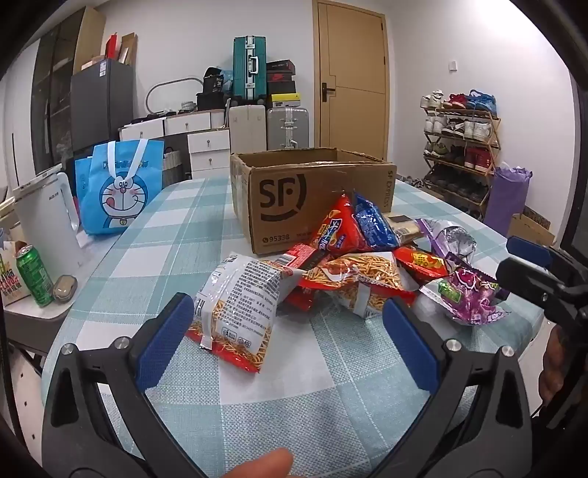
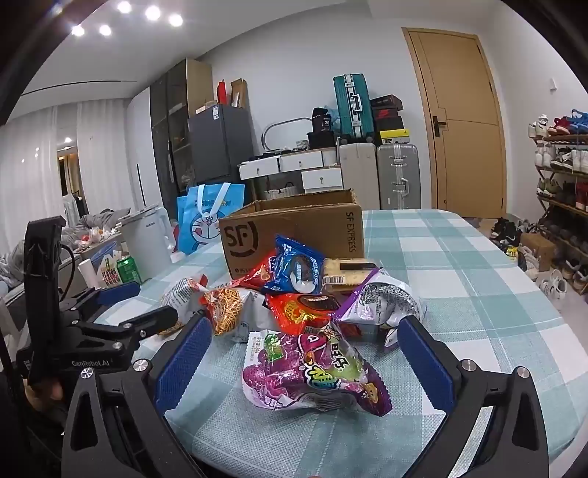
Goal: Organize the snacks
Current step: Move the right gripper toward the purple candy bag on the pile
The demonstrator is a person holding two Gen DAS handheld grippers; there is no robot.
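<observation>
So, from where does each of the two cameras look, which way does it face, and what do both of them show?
Left wrist: sits on the left gripper, open, facing the noodle snack bag and the cardboard box; the right gripper shows at the right edge, a fingertip at the bottom.
Right wrist: sits on the right gripper, open, facing the purple snack bag; the left gripper shows at the left.
Shared: the snack pile, the box, the checked tablecloth, the Doraemon bag.

Even, fairly bright indoor light falls from ceiling spotlights [image 2: 125,16] that flare white in the right wrist view, shadows stay soft, foil wrappers glint, and both fisheye frames bend and darken at the rims, perhaps slightly blurred there.
</observation>
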